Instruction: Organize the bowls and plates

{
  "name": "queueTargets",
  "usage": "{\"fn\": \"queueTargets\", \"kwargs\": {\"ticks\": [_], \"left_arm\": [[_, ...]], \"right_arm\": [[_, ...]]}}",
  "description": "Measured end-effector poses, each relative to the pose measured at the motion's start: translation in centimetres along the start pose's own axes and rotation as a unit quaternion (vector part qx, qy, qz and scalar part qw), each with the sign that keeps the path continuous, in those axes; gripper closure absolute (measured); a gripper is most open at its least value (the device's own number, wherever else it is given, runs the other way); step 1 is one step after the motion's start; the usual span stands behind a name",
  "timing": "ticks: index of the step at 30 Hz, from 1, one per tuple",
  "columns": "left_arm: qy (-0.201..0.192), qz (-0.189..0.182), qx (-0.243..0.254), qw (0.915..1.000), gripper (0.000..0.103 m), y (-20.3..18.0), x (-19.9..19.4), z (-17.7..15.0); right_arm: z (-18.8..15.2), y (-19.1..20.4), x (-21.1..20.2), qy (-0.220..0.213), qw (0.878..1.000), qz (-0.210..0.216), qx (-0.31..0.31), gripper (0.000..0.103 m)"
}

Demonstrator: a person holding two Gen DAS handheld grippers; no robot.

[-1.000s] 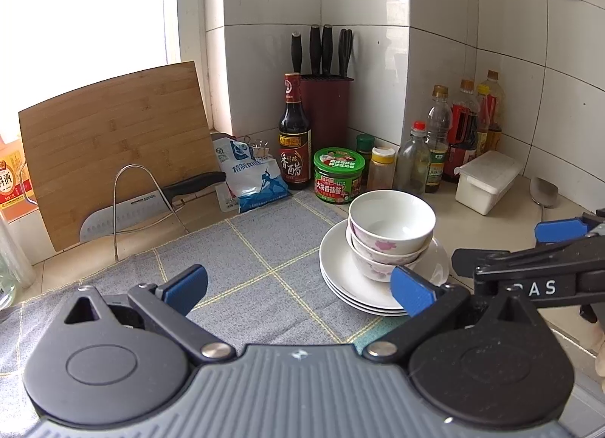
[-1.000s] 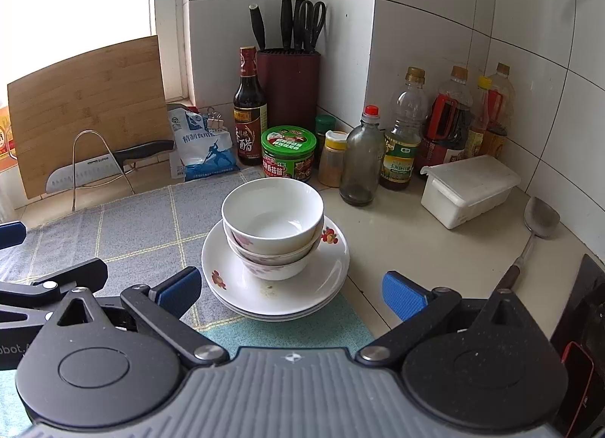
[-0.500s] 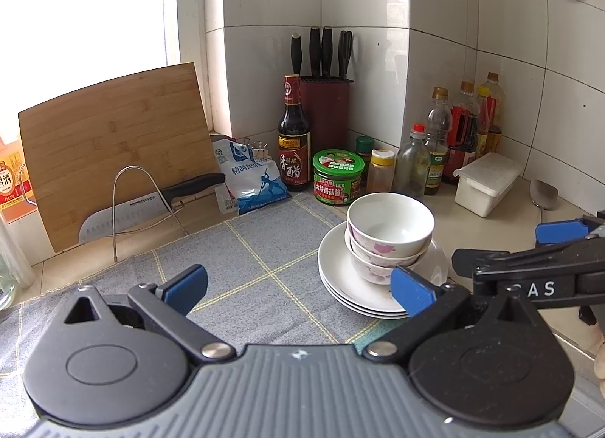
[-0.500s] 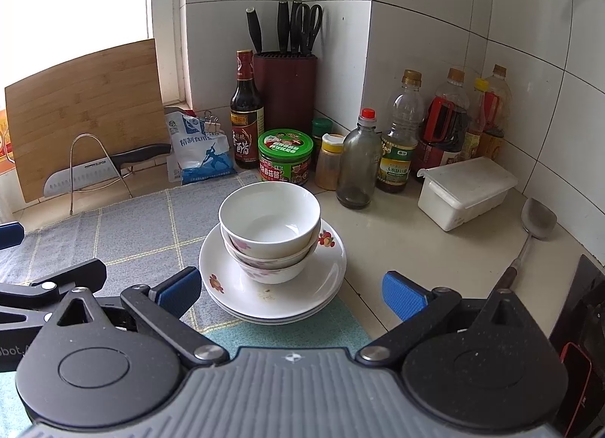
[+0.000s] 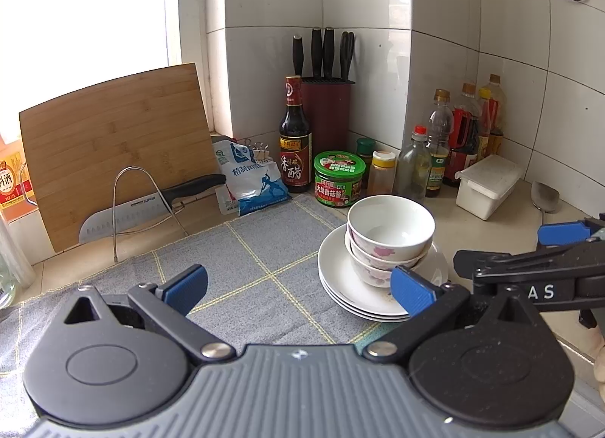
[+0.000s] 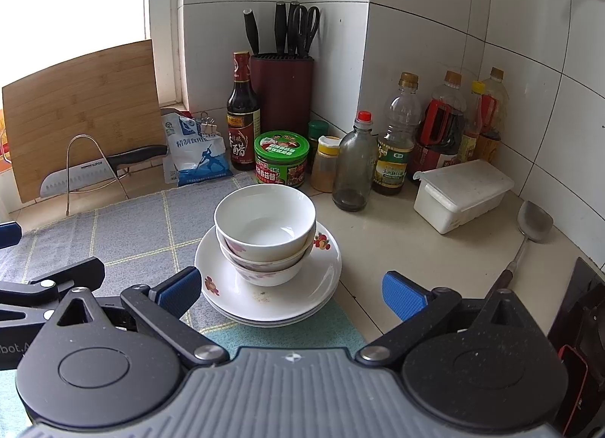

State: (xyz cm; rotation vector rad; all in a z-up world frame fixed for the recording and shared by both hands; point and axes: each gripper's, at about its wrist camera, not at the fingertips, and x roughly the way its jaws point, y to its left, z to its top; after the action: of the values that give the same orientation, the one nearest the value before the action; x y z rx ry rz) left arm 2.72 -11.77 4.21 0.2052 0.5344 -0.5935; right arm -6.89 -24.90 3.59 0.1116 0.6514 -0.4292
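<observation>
Leaning against the window wall, cutting board (image 5: 113, 143), with a knife (image 5: 124, 211) marked SUPOR racked before it. Stacked on the grey mat (image 5: 245, 260): plates (image 6: 272, 294), then nested bowls (image 6: 264, 226). Hovering short of these, left gripper (image 5: 298, 283) and right gripper (image 6: 289, 292), jaws wide, holding nothing.

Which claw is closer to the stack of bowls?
Right. The right claw faces the bowls head-on, open on either side of the plates. The left claw is open over the mat, bowls off to its right.

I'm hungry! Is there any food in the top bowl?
Empty. The top bowl shows only its bare white inside, nested in another bowl.
</observation>
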Motion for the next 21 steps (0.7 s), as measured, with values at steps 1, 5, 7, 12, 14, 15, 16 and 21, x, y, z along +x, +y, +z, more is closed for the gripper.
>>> {"fn": "queueTargets", "kwargs": {"ticks": [1,5,7,12,14,15,16,21], "left_arm": [[0.001,0.0,-0.001,1.0,0.001,-0.04,0.0,0.03],[0.001,0.001,-0.001,1.0,0.001,-0.17,0.04,0.06],[0.002,0.0,-0.002,1.0,0.001,-0.22,0.1,0.09],[0.003,0.0,-0.004,1.0,0.001,-0.23,0.2,0.1],[0.003,0.001,-0.004,1.0,0.001,-0.24,0.25,0.11],[0.003,0.001,-0.004,1.0,0.001,-0.25,0.26,0.12],[0.003,0.001,-0.005,1.0,0.001,-0.26,0.26,0.11],[0.003,0.0,-0.004,1.0,0.001,-0.25,0.28,0.09]], "right_arm": [[0.03,-0.01,0.02,0.0,1.0,0.0,0.0,0.0],[0.07,-0.07,0.09,0.001,1.0,-0.001,-0.001,0.0],[0.07,-0.05,0.09,0.0,1.0,-0.002,-0.002,0.0],[0.11,-0.08,0.16,0.0,1.0,-0.006,-0.005,0.0],[0.13,-0.05,0.18,0.0,1.0,-0.006,-0.005,0.0],[0.13,-0.07,0.18,0.0,1.0,-0.007,-0.005,0.0],[0.13,-0.04,0.17,0.0,1.0,-0.006,-0.005,0.0],[0.18,-0.11,0.22,-0.001,1.0,-0.008,-0.006,0.0]]}}
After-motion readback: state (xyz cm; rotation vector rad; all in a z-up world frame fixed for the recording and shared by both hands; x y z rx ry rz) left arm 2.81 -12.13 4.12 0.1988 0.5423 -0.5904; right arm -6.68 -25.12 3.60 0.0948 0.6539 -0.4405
